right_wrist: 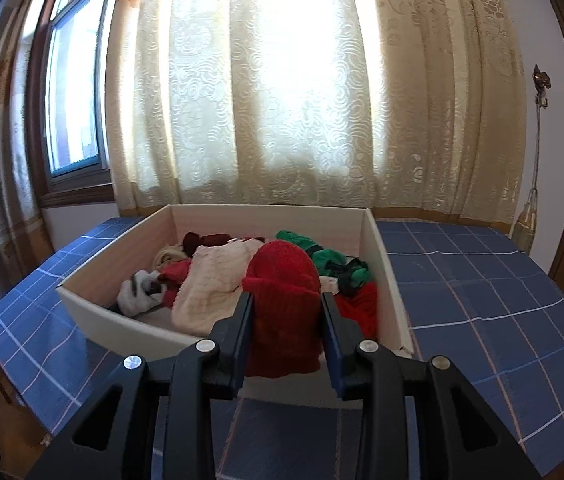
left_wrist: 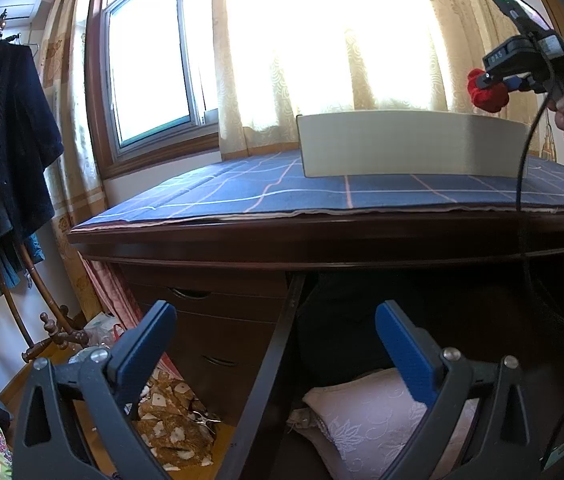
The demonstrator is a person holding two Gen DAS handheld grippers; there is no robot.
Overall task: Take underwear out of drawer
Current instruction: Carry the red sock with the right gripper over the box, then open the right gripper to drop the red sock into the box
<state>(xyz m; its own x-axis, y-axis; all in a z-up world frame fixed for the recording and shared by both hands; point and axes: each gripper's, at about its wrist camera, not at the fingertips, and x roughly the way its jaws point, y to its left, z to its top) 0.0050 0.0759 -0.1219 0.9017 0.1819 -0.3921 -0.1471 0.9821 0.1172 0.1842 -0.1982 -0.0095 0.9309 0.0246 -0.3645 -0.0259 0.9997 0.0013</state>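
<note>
In the right wrist view my right gripper [right_wrist: 286, 300] is shut on a red knitted garment [right_wrist: 282, 276], which hangs between the blue pads just above the near edge of a white drawer box [right_wrist: 382, 264]. The box stands on the tabletop and holds white, red and green clothes. The left wrist view shows the same right gripper [left_wrist: 482, 80] high at the right, with the red garment [left_wrist: 488, 94] above the white box [left_wrist: 402, 144]. My left gripper [left_wrist: 275, 312] is open and empty, low in front of a dark pulled-out desk drawer [left_wrist: 277, 344] with a pale pink lace garment [left_wrist: 370, 412] inside.
A blue checked cloth [right_wrist: 482, 300] covers the tabletop around the box. Cream curtains [right_wrist: 282, 100] and a window [left_wrist: 149, 60] stand behind. A coat stand with dark jackets [left_wrist: 1, 140] is at the left, patterned cloth [left_wrist: 173, 424] lies on the floor, and a black cable [left_wrist: 522, 184] hangs from the right gripper.
</note>
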